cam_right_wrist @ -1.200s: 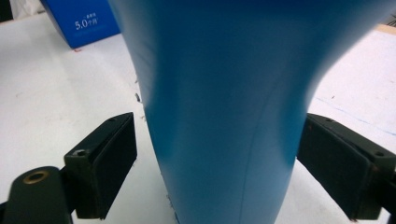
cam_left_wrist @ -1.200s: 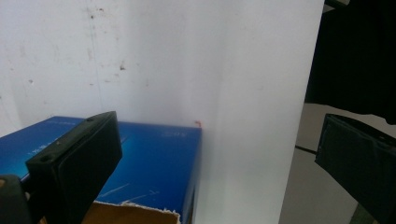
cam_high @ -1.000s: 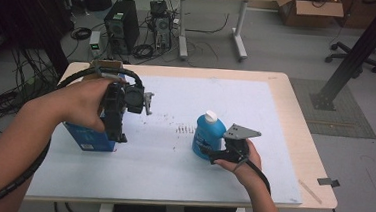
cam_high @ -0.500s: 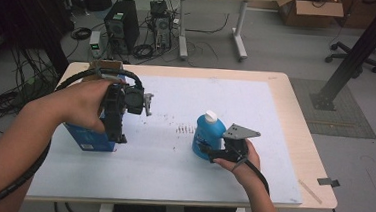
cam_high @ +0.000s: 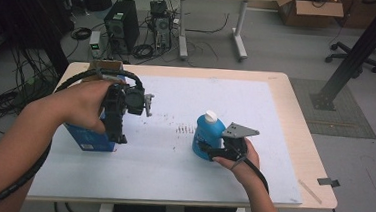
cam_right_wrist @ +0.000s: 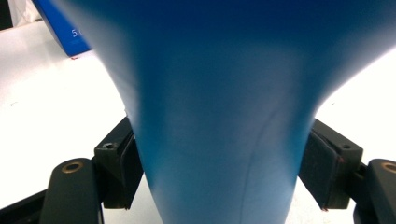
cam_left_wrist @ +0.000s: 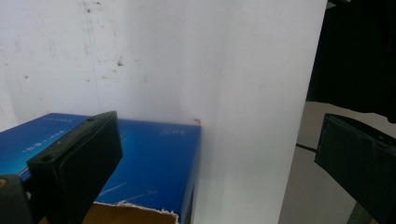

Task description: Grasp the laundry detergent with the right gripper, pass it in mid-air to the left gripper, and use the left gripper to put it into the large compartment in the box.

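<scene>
On the white-topped desk (cam_high: 275,117), my right gripper (cam_high: 207,150) has just been closing on an upright blue plastic bottle with a white cap (cam_high: 207,132), its pads now pressing both sides (seen close up from the right gripper view). My left gripper (cam_high: 120,134) hangs released above a blue cardboard box (cam_high: 87,138).

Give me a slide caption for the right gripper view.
Right gripper with its jaws just closing on the narrow waist of a blue bottle, pads against its sides, blue box behind.
</scene>
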